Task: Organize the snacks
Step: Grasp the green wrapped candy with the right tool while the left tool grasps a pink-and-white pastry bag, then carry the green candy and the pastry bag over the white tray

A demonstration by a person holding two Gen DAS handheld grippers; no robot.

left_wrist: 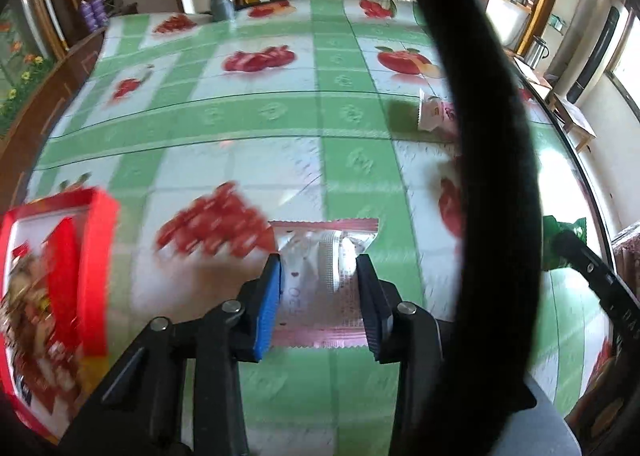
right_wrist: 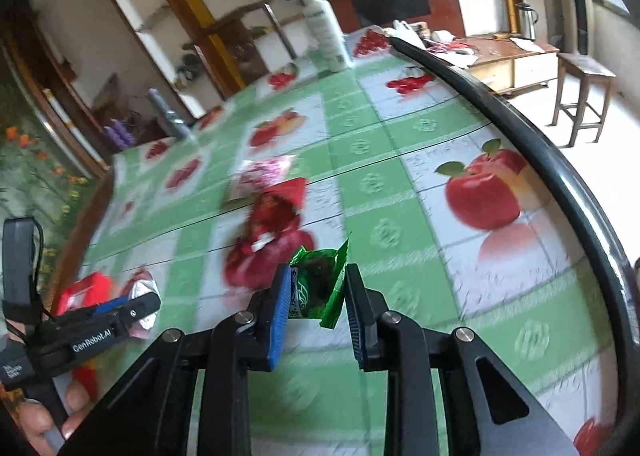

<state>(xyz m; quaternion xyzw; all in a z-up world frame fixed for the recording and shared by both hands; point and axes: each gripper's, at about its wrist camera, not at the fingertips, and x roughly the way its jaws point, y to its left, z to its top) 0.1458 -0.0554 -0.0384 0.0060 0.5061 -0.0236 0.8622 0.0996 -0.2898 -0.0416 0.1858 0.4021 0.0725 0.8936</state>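
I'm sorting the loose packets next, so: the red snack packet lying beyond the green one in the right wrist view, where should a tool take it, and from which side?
Probably across its bulging middle, coming down from above. The red snack packet lies flat on the tablecloth, so its sides offer no edge to pinch. The pink packet sits against its far end, so close the jaws across the width, clear of that neighbour.

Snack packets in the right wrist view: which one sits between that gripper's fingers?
The small green foil packet, pinched between the right gripper's blue pads. The red wrapped snack and the pink-white packet lie farther up the tablecloth, untouched.
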